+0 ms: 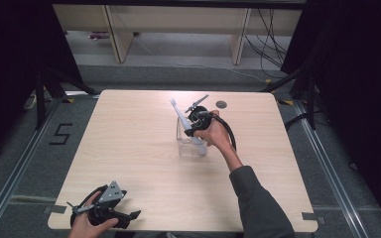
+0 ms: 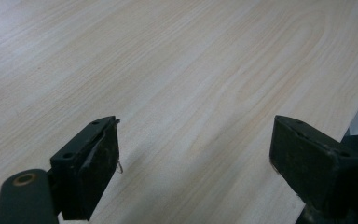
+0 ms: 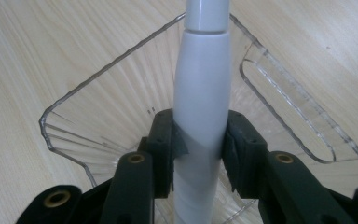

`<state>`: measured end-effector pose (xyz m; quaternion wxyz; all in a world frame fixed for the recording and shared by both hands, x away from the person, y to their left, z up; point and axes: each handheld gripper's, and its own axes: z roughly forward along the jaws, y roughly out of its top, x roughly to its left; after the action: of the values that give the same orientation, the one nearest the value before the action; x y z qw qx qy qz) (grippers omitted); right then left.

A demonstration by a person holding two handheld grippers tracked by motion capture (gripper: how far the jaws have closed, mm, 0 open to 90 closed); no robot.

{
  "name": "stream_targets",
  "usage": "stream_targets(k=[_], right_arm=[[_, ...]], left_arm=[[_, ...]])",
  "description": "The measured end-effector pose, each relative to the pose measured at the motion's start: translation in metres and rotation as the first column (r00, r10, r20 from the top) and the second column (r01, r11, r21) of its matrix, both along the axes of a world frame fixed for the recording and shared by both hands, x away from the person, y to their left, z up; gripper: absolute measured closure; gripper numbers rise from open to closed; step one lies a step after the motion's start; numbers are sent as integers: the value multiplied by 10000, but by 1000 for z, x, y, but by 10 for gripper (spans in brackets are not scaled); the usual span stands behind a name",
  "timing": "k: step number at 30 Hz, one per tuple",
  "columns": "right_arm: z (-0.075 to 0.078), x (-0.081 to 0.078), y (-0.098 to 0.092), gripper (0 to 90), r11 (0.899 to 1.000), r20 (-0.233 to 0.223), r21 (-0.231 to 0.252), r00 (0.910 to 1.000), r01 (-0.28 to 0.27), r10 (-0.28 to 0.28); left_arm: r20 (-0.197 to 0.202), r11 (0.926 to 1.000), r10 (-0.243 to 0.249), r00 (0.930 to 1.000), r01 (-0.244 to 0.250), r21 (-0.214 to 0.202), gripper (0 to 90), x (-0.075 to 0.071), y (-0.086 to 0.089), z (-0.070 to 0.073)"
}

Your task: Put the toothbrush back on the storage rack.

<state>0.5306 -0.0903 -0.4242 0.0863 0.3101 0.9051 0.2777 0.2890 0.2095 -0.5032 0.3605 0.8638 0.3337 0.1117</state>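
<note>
A white electric toothbrush (image 1: 184,121) leans with its lower end inside a clear plastic holder (image 1: 182,144) near the middle of the table. My right gripper (image 1: 194,125) is shut on the toothbrush handle (image 3: 200,116), both pads pressing its sides above the clear plastic holder (image 3: 98,93). The brush head points up and toward the far left. My left gripper (image 1: 131,217) rests at the table's near left corner, held in a hand. In the left gripper view its jaws (image 2: 196,163) stand wide apart with bare wood between them.
A small dark round disc (image 1: 221,104) lies on the wooden table (image 1: 129,148) near its far edge. Black curtains and stands flank the table, and cabinets stand on the floor beyond it.
</note>
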Motion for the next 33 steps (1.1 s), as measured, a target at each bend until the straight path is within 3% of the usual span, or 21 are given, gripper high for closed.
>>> stream_targets(k=[11,14,17,19,21,24,25,26,27,29,30,31,32,33], right_arm=[[1,0,-2,616,9995,-199,232,9996,222,-218],[5,-1,-6,594,9993,100,361,9999,4,-8],[13,-4,-13,555,9966,341,812,9992,170,-198],[14,-6,-13,552,9946,231,978,9991,343,-367],[18,-6,-17,532,9941,461,1083,9989,25,-75],[23,-12,-21,504,9931,451,1093,9979,423,-474],[27,-15,-21,498,9905,45,1169,9973,726,-736],[28,-16,-22,492,9891,10,1257,9970,767,-774],[30,-16,-26,479,9908,491,1301,9979,365,-432],[31,-16,-27,477,9898,583,1405,9978,241,-326],[34,-20,-28,471,9877,244,1401,9970,689,-730],[31,-18,-30,465,9875,880,1576,9958,92,-233],[35,-21,-32,462,9877,497,1484,9972,485,-564],[36,-21,-33,460,9882,682,1510,9970,262,-369]], left_arm=[[9,10000,8,10000,-8,-51,154,0,0,0],[14,10000,14,10000,-13,-54,154,0,0,0],[6,10000,28,10000,-28,-41,155,0,0,0],[17,10000,24,10000,-24,-39,154,0,0,0],[-1,10000,14,10000,-14,-73,155,0,0,0],[15,10000,56,10000,-56,-32,154,0,0,0],[19,10000,67,10000,-67,-36,154,0,0,0],[9,10000,55,10000,-55,-60,155,0,0,0],[16,10000,40,10000,-40,-17,154,0,0,0],[20,10000,62,10000,-62,-30,155,0,0,0],[16,10000,60,10000,-60,-24,154,0,0,0],[16,10000,56,10000,-56,-23,155,0,0,0],[24,9999,37,10000,-36,-98,154,0,0,-1],[30,10000,88,10000,-88,-47,155,0,0,-1]])
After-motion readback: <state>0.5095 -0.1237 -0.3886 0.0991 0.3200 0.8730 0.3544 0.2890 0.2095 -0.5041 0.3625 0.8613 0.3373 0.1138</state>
